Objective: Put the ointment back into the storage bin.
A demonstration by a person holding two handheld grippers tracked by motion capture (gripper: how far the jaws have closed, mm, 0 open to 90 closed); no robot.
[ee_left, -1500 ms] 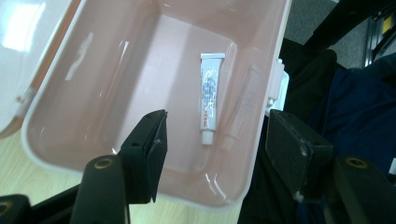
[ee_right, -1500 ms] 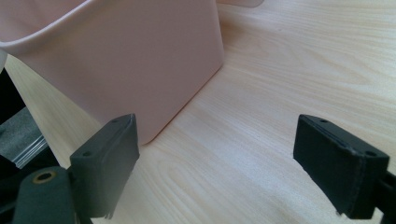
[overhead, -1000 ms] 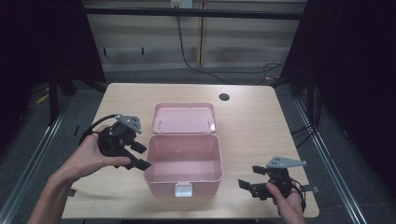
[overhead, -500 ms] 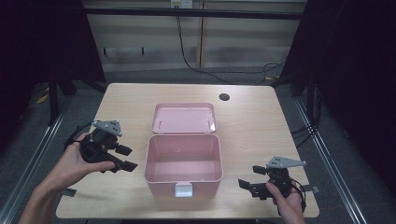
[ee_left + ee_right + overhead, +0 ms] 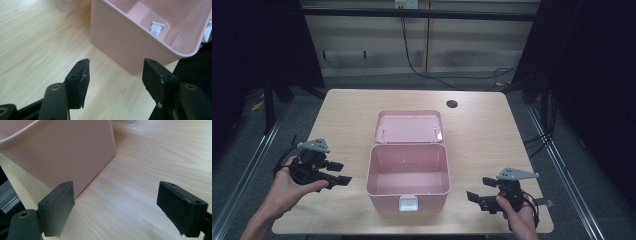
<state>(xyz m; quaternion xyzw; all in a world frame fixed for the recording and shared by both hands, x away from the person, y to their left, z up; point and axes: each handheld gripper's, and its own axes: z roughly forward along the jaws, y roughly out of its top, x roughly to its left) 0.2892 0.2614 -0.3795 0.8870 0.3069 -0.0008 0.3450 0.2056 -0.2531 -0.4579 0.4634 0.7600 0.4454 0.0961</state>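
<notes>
Two grippers are held apart from the pink box [image 5: 408, 170], which stands mid-bench with its lid [image 5: 408, 126] thrown back: left gripper [image 5: 343, 176] wide, just narrowing, empty; right gripper [image 5: 476, 200] wide, empty.

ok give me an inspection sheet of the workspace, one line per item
surface: light wooden table, with a round hole near its far edge.
job's things: pink box at the middle, lid swung open behind it; inside, nothing but a small white label on a wall.
clutter: nothing seen.
grippers: left gripper open and empty, left of the box, jaws toward it without touching, having just closed a little; right gripper open and empty, near the table's front right corner, pointing at the box.
cables: black cables hang at the back wall and trail over the floor.
surroundings: dark room, pale wall panels behind, metal rails beside the table.
</notes>
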